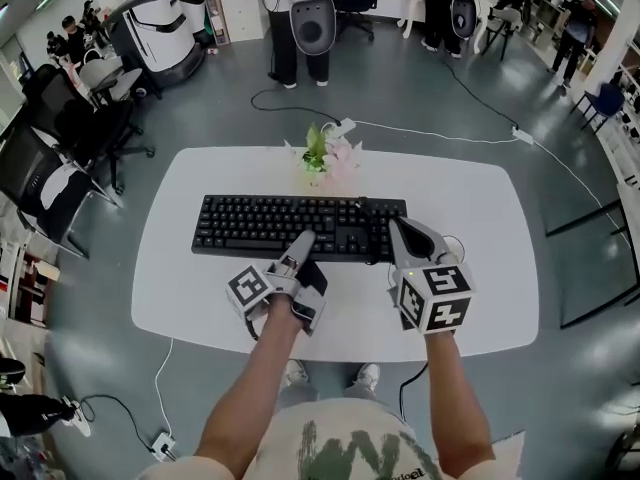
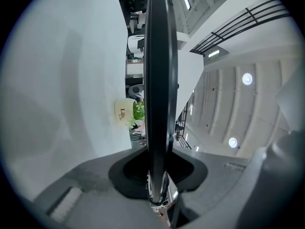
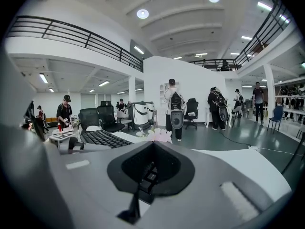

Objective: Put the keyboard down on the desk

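A black keyboard (image 1: 300,226) lies flat across the middle of the white desk (image 1: 480,268); whether it rests on the top or hangs just above it I cannot tell. My left gripper (image 1: 303,240) is rolled on its side at the keyboard's near edge and is shut on it. In the left gripper view the keyboard (image 2: 161,80) runs edge-on between the jaws of the left gripper (image 2: 159,147). My right gripper (image 1: 393,226) points at the keyboard's right end. Its jaws meet at the tip of the right gripper (image 3: 152,146), with the keyboard (image 3: 100,137) stretching off to the left.
A small pot of pink and green flowers (image 1: 328,158) stands just behind the keyboard. Black office chairs (image 1: 60,158) crowd the desk's left side. People (image 1: 300,18) stand on the grey floor beyond the desk, and cables (image 1: 440,128) trail across it.
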{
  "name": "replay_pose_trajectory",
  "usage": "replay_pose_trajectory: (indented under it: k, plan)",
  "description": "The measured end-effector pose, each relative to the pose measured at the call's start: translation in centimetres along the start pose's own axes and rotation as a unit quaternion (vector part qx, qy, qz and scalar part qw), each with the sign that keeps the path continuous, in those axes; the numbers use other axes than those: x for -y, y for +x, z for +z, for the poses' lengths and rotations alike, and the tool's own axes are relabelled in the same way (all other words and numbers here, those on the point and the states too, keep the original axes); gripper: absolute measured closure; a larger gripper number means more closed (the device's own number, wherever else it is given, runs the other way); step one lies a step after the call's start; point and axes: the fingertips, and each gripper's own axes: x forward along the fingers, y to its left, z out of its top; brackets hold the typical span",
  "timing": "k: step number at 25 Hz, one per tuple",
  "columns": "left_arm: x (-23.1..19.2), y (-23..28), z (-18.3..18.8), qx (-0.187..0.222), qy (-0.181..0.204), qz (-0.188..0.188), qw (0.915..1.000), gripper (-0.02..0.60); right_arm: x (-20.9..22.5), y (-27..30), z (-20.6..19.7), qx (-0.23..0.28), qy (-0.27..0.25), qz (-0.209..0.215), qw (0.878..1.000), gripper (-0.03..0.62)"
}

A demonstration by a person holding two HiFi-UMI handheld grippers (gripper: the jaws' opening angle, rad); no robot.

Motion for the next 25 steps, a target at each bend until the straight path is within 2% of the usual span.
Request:
replay_pose_trajectory:
  k: [25]
  plan:
    - [-8.8,-0.1,-2.3,-0.002,-0.039,0.046,0.9982,0.492,-0.8,1.5,-6.1,-0.071,0.000,0.030,0.997,0.595]
